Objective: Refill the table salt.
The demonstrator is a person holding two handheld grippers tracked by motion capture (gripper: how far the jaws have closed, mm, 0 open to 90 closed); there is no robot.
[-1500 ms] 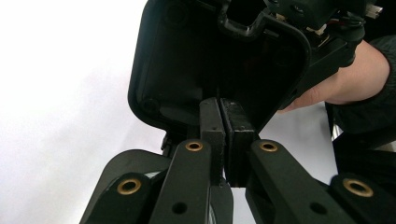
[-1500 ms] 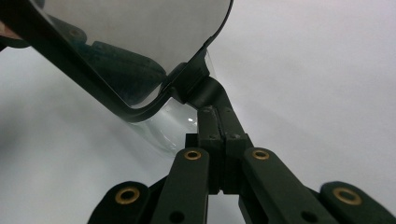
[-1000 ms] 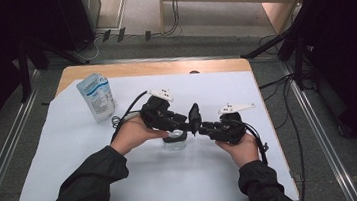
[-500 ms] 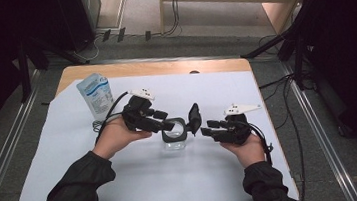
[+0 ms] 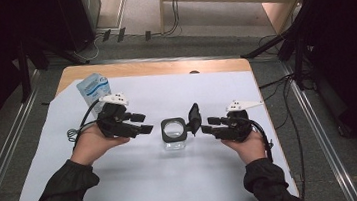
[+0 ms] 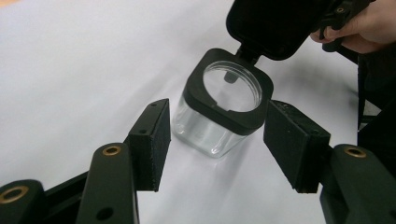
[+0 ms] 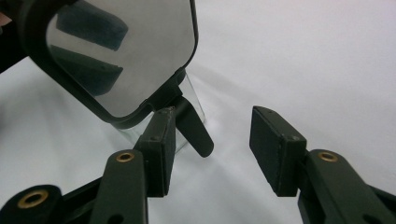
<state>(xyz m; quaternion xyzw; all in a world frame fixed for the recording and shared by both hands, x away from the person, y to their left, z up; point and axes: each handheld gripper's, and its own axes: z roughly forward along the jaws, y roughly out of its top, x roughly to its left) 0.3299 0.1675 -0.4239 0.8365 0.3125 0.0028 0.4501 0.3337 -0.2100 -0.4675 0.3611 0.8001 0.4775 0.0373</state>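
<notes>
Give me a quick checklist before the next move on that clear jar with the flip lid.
1. Jar upright on the white sheet: ok.
2. Lid swung open: ok.
3. Left claw clear of the jar, jaws just opening: ok.
4. Right claw off the lid, jaws just opening: cannot tell; one pad sits right by the lid's tab.
5. Jar empty: ok, nothing seen inside.
6. Packet well away: ok.

Jar point(image 5: 174, 135) mid-table on sheet point(image 5: 140, 185), pouch point(image 5: 94, 89) far left behind, lid point(image 5: 194, 118) raised at jar's right
</notes>
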